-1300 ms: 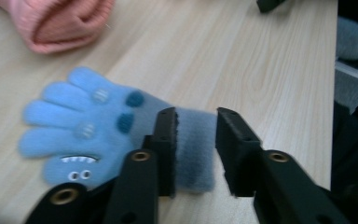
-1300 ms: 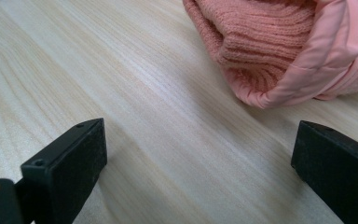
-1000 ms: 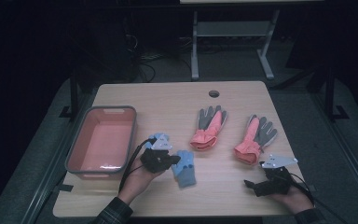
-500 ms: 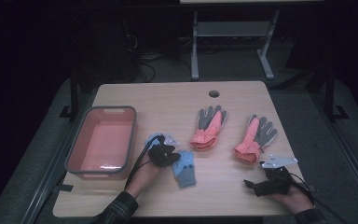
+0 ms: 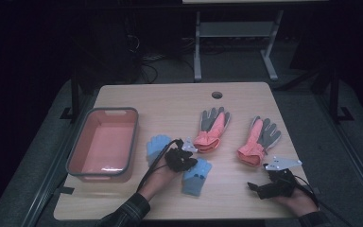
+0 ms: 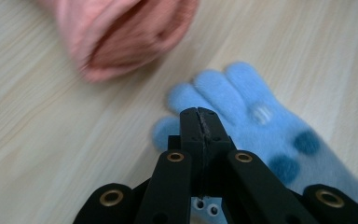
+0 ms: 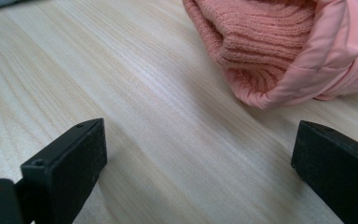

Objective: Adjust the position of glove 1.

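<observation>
Compared with the frame of a second ago, the left gripper [image 5: 182,158] has been carried up and to the right in the high view, from the left edge of the lower blue glove [image 5: 197,176] to a spot above that glove's fingers, closer to the cuff of the left pink-and-grey glove [image 5: 211,129]. A second blue glove [image 5: 157,145], which was covered by the hand before, is now seen at the left of the gripper, just beside the pink tray [image 5: 75,161]. The right gripper [image 5: 270,187] has been kept where it was, at the lower right of the table [image 5: 170,99].

In the left gripper view, the left gripper [image 6: 200,122] is seen with its jaws clenched tight together, pad against pad, and nothing is pinched between them. The tips are held over the fingers of the lower blue glove [image 6: 256,126]; whether the glove is touched cannot be told. The blurred cuff of the left pink-and-grey glove [image 6: 121,37] lies in the upper left of that view, apart from the blue glove.

In the right gripper view, the right gripper [image 7: 196,154] is shown released, its jaws set wide apart over bare wood, with nothing between them. The knitted cuff of the right pink-and-grey glove [image 7: 279,46] lies in the upper right, ahead of the jaws and untouched by them. In the high view that glove [image 5: 259,142] lies flat, near the right gripper.
</observation>
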Available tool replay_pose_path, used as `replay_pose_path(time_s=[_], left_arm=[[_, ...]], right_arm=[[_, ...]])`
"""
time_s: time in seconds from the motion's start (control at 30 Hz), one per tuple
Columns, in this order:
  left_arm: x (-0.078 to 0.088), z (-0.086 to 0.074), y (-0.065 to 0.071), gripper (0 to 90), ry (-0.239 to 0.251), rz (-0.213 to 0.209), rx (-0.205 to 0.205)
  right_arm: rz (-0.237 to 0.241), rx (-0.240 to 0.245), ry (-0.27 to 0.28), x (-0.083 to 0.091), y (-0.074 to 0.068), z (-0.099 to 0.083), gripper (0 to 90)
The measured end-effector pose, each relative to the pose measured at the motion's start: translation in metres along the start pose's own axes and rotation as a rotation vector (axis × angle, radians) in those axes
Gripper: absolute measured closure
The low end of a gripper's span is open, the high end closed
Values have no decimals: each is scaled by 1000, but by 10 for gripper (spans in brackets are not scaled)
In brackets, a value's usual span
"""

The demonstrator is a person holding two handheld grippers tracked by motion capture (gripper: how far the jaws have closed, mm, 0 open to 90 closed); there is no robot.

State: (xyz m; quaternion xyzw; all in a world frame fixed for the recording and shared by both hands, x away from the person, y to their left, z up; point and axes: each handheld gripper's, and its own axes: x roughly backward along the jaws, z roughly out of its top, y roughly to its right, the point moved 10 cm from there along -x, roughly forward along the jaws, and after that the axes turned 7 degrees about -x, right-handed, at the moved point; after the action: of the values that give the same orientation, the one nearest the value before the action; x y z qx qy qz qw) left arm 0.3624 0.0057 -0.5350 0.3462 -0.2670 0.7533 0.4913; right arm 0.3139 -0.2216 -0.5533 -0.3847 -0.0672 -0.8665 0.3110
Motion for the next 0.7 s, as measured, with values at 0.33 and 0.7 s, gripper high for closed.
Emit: replay_pose_path(time_s=[0.33,0.7], left_arm=[[-17,23,21,897,28,-44,-31],[-26,34,34,897,52,-84,-26]], right_arm=[[0,-1,-1,0,0,0,30],[0,0,-1,0,0,0,29]])
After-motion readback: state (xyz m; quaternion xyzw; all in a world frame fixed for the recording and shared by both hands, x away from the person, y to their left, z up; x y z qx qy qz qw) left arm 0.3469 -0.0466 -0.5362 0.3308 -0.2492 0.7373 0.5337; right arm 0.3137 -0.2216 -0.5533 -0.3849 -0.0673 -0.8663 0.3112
